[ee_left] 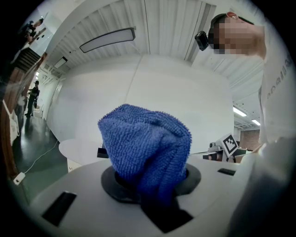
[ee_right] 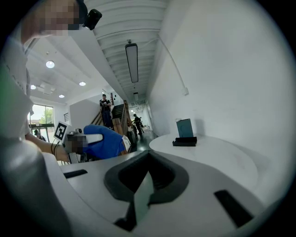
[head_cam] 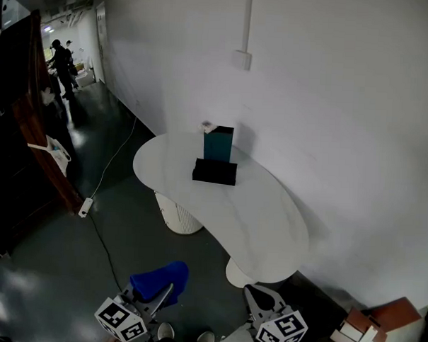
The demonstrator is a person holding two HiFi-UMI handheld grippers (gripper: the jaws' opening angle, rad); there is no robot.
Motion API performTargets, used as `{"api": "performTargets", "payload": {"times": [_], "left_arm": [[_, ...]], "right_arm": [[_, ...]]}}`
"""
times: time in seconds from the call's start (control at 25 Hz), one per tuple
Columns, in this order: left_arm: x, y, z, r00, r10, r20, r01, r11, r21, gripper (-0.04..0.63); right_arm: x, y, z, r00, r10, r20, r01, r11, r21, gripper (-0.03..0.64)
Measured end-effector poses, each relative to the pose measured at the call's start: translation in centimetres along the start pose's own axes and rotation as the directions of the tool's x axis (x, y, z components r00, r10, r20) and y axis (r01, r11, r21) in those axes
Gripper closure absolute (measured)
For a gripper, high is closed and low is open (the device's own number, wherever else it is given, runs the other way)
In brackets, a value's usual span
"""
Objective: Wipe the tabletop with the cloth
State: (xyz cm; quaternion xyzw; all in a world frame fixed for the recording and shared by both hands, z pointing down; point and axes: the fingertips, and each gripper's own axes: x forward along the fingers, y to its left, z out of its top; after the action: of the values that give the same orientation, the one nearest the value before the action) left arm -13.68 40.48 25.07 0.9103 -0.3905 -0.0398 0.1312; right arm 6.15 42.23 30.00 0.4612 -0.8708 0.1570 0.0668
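Note:
A bunched blue cloth [head_cam: 160,279] sits in my left gripper [head_cam: 154,292], low at the bottom left of the head view, off the table's near end. In the left gripper view the cloth [ee_left: 145,148] fills the jaws, which are shut on it. My right gripper [head_cam: 259,295] hangs just before the table's near end, its jaws together with nothing between them; the right gripper view shows the same [ee_right: 143,185]. The white kidney-shaped tabletop [head_cam: 258,222] stretches away ahead, also seen as the tabletop [ee_right: 222,157] in the right gripper view.
A teal upright box [head_cam: 218,143] and a flat black box [head_cam: 215,172] stand on the table's far half. The white wall runs along the table's right side. A power strip with cable [head_cam: 86,207] lies on the floor at left. Cartons [head_cam: 377,323] sit bottom right. People [head_cam: 63,64] stand far down the corridor.

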Motion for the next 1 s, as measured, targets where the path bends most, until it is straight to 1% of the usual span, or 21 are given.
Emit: {"api": "performTargets", "payload": {"times": [0.28,0.56,0.84,1.0], "left_arm": [[1.3,-0.6,-0.3,1.000,0.010,-0.001,-0.010,1.000,0.006,0.460],[2.6,0.2,-0.2,1.000,0.012,0.011,-0.012,1.000,0.007,0.460],[4.7,2.1,-0.4,1.000,-0.007,0.020,0.008,1.000,-0.012,0.460],[6.3,4.5,-0.2,1.000,-0.019,0.018,0.019,1.000,-0.021,0.460]], "right_arm": [[0.1,-1.4,-0.2,1.000,0.018,-0.002,-0.018,1.000,0.006,0.609],[0.9,-2.6,0.3,1.000,0.013,0.003,-0.013,1.000,0.000,0.609],[2.7,-4.0,0.5,1.000,-0.011,-0.012,0.011,1.000,-0.005,0.609],[5.2,-4.9,0.8,0.999,-0.024,-0.024,0.024,1.000,-0.004,0.609]]}}
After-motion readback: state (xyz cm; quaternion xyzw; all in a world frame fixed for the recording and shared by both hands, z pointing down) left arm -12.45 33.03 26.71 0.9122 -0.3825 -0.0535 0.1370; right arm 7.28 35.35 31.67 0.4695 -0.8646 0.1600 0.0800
